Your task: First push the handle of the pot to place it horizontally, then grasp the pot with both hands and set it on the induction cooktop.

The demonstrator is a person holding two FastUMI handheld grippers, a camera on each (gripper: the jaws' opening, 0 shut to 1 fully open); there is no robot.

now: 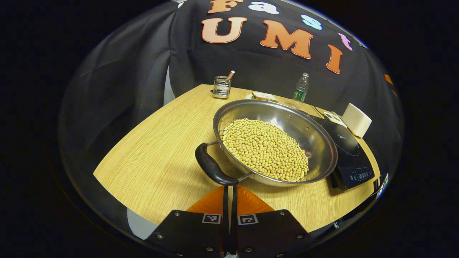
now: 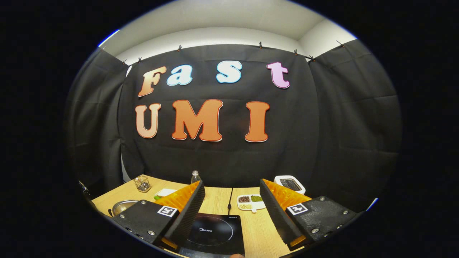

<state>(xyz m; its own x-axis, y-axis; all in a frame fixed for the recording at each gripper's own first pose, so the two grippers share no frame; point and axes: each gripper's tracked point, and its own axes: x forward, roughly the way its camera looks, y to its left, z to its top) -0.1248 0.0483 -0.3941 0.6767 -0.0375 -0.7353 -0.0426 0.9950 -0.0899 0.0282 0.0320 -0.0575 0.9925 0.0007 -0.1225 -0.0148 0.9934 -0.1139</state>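
A wide steel pot (image 1: 315, 143) full of yellow soybeans (image 1: 265, 148) sits on the wooden table (image 1: 157, 150). Its black handle (image 1: 211, 166) points toward me at the near left. In the left gripper view my left gripper (image 1: 229, 187) is shut, its tips right at the handle's near end, with nothing between the fingers. The black induction cooktop (image 1: 353, 161) lies just right of the pot, the pot's rim overhanging its edge. In the right gripper view my right gripper (image 2: 233, 206) hangs open above the cooktop (image 2: 215, 233). The pot's rim (image 2: 122, 206) peeks out at far left.
Along the table's back stand a metal utensil holder (image 1: 221, 87), a plate with a sandwich (image 1: 264, 96) and a water bottle (image 1: 300, 91). A white box (image 1: 356, 120) sits behind the cooktop. A small divided dish of beans (image 2: 251, 202) and a white container (image 2: 290, 184) lie beyond it.
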